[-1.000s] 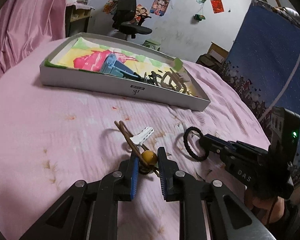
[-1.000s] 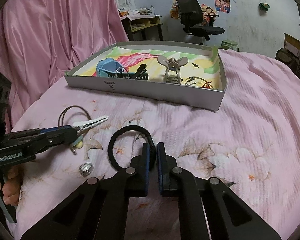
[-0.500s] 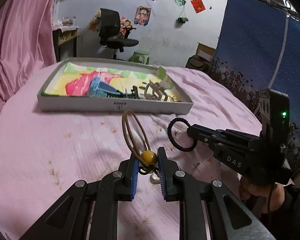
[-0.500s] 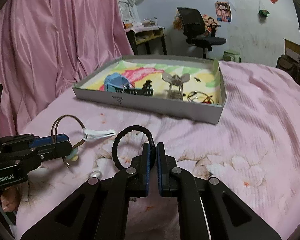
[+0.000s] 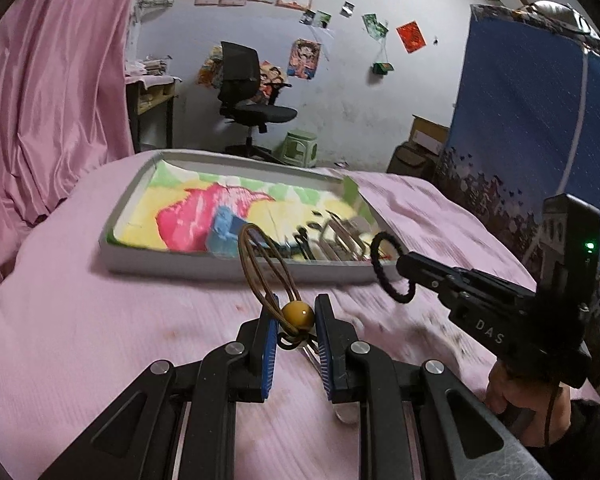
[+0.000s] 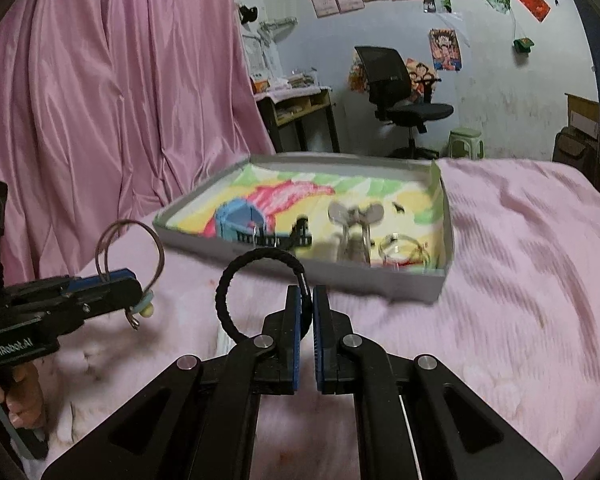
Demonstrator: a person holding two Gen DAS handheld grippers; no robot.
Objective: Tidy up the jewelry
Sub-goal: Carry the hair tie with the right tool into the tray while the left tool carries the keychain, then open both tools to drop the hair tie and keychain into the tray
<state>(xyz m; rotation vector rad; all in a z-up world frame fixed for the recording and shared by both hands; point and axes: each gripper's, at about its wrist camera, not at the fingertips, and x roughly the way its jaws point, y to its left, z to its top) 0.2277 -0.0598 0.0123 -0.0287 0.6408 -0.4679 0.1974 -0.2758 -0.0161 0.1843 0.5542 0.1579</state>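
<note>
Hovering at frame center of the left wrist view, a brown cord bracelet (image 5: 265,270) with an amber bead is pinched in the left gripper (image 5: 296,316), lifted off the pink bedspread (image 5: 80,320). Center of the right wrist view, the right gripper (image 6: 307,300) clamps narrowly on a black braided hair tie (image 6: 236,280). Both seem aimed at the shallow gray tray (image 6: 416,280) beyond, probably for dropping among clips already inside.

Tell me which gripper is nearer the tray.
Right, though only slightly. The right gripper, shut on the black hair tie, hangs just short of the tray's front wall. The left gripper, shut on the beaded loop, sits a little farther back.
</note>
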